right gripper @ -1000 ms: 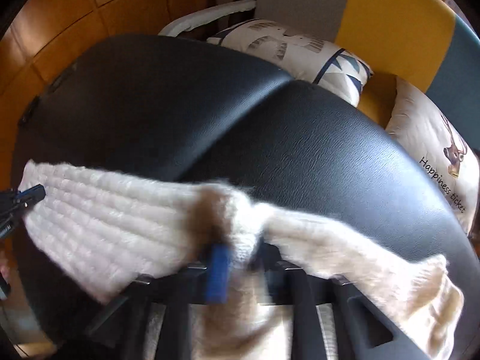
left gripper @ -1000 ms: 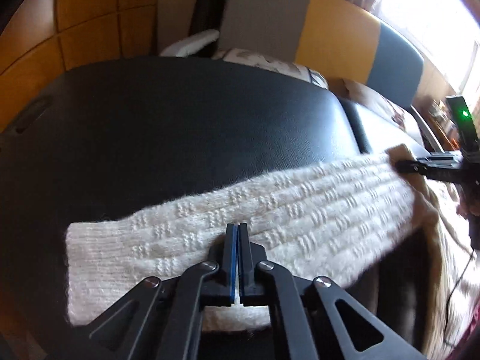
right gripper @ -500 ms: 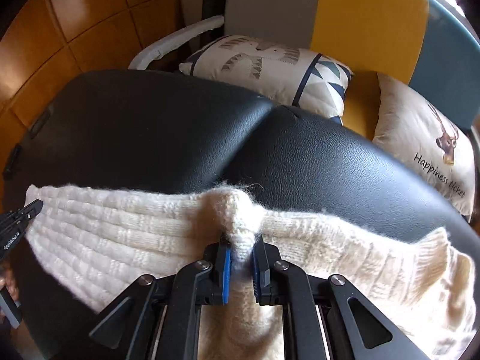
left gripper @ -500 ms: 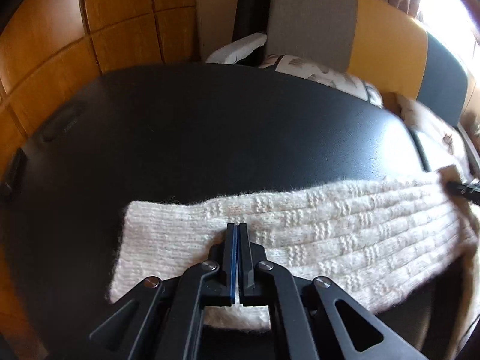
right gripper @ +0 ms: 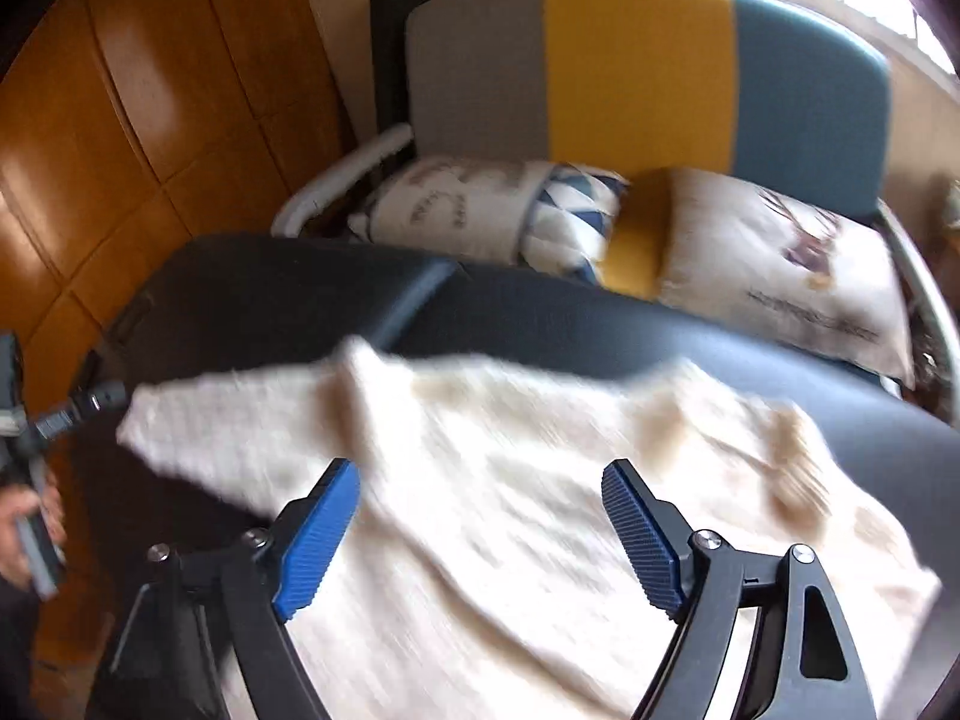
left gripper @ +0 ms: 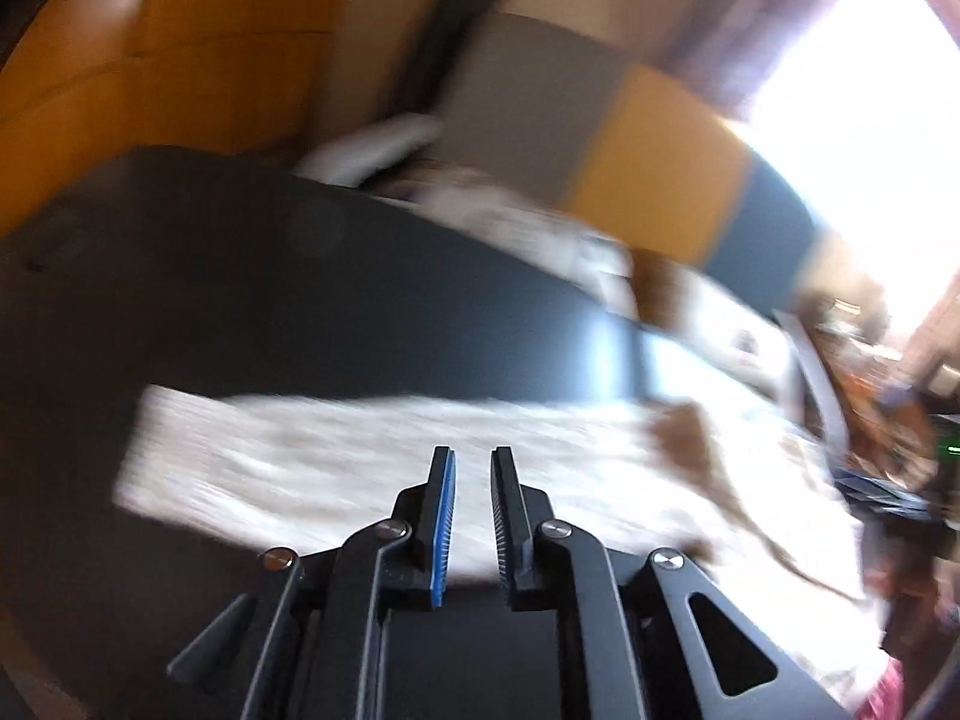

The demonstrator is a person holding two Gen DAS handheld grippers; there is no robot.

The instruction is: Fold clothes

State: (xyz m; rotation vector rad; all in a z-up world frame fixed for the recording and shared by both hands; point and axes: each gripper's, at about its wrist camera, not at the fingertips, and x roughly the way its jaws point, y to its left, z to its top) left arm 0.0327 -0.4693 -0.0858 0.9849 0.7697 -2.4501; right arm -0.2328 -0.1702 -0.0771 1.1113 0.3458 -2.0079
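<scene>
Right wrist view: black padded worktop (right gripper: 540,324), cream sweater (right gripper: 510,510) spread across; striped sofa (right gripper: 636,60), wood panelling (right gripper: 120,120) far. Right claw (right gripper: 480,516) opening wide, left claw (left gripper: 473,480) parting, both empty.

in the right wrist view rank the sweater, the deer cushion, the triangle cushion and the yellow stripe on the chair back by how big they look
1. sweater, by far the largest, though nearest the camera
2. yellow stripe
3. deer cushion and triangle cushion: too alike to rank, both partly hidden
</scene>
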